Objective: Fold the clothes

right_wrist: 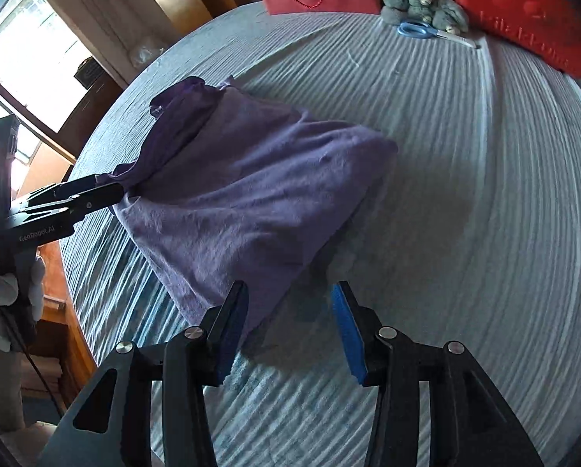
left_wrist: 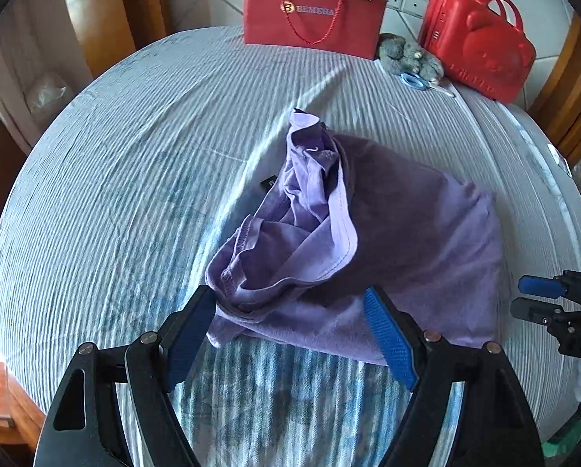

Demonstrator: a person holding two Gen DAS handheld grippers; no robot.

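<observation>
A crumpled purple garment (left_wrist: 388, 233) lies on the blue-striped bed cover (left_wrist: 134, 194). It also shows in the right wrist view (right_wrist: 243, 194). My left gripper (left_wrist: 290, 303) is open, its jaws spread around the garment's bunched near edge, the left pad touching the cloth. In the right wrist view the left gripper (right_wrist: 111, 190) reaches the garment's left edge from the side. My right gripper (right_wrist: 290, 307) is open and empty, with the garment's near corner by its left pad. The right gripper also shows at the right edge of the left wrist view (left_wrist: 532, 297).
At the far end of the bed stand a red paper bag (left_wrist: 314, 19), a red bear-faced case (left_wrist: 481, 43), a grey plush toy (left_wrist: 407, 58) and blue-handled scissors (left_wrist: 419, 81). Wooden furniture (right_wrist: 57, 179) borders the bed on the left.
</observation>
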